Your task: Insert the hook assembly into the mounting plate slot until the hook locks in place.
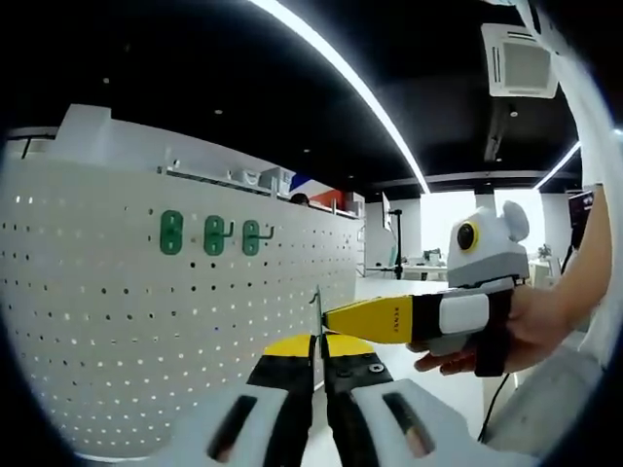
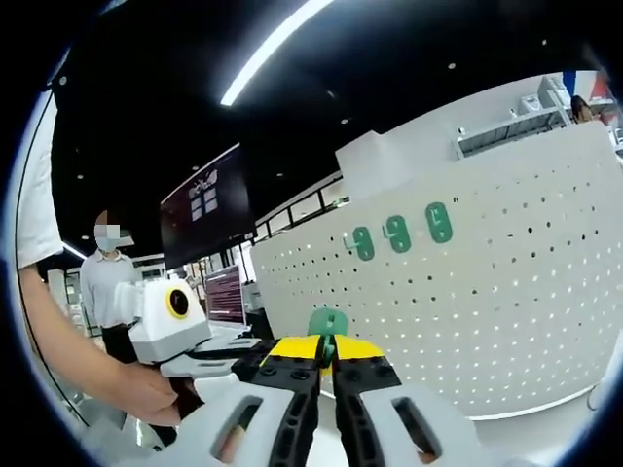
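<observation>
Your left gripper [image 1: 318, 352] has its jaws pressed together on a thin green hook piece [image 1: 316, 316], seen edge-on, that sticks up just past the yellow tips. Your right gripper [image 1: 336, 318] comes in from the right of the left gripper view, held in your hand [image 1: 506, 336], and its yellow tip touches the same piece.

In the right gripper view, your right gripper [image 2: 327, 352] is closed on a green mounting plate [image 2: 329, 322] with an oval slot, standing just above the jaw tips. Your left gripper [image 2: 248, 360] reaches in from the left, its tip right beside the plate; whether it touches there you cannot tell.

The white pegboard wall [image 1: 146, 321] stands behind, well apart from both grippers. Three green plates [image 1: 211, 234] hang on it in a row; two carry hooks, the third looks bare. The same three plates [image 2: 399, 233] show on the pegboard [image 2: 506, 292] in the right gripper view.

A person [image 2: 109, 282] stands in the background left.
</observation>
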`<state>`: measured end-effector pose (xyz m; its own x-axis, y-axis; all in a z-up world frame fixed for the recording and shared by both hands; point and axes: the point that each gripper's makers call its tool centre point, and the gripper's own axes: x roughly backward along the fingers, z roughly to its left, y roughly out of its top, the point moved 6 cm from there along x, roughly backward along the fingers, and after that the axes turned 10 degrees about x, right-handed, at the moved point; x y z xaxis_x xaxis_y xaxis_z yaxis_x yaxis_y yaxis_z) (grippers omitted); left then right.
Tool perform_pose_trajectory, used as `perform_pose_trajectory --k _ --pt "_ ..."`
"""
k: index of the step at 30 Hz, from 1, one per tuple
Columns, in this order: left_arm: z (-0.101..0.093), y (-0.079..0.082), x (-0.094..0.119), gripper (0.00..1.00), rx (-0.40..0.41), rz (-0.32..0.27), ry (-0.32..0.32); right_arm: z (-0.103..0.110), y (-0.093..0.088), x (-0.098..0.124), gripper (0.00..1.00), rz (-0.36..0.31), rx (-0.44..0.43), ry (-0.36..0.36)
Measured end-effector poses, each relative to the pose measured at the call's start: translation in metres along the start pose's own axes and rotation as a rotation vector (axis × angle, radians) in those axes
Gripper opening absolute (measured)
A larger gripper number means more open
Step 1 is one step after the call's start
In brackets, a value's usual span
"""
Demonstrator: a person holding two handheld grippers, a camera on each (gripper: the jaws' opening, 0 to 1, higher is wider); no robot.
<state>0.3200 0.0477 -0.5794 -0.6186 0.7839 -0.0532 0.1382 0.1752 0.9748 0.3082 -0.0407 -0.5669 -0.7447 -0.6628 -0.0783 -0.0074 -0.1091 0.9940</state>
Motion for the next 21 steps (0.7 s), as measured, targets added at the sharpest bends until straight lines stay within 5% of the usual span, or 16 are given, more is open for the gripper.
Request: perform_pose_trajectory --k 8,10,14,21 --pt "-0.002 -0.004 -0.003 0.07 -0.05 0.028 -0.013 -0.001 -0.001 0.001 0.01 0.006 -0.002 0.001" --pt "-0.004 -0.011 -0.004 0.16 -0.086 0.073 -0.02 -0.001 -0.001 0.001 0.01 0.007 -0.009 0.004" --pt "-0.005 -0.019 -0.006 0.5 -0.043 0.1 -0.014 -0.002 -0.003 0.001 0.01 0.012 -0.013 0.007" --pt "-0.003 -0.03 -0.005 0.77 -0.056 0.138 0.008 -0.002 -0.004 0.002 0.01 0.014 -0.02 0.007"
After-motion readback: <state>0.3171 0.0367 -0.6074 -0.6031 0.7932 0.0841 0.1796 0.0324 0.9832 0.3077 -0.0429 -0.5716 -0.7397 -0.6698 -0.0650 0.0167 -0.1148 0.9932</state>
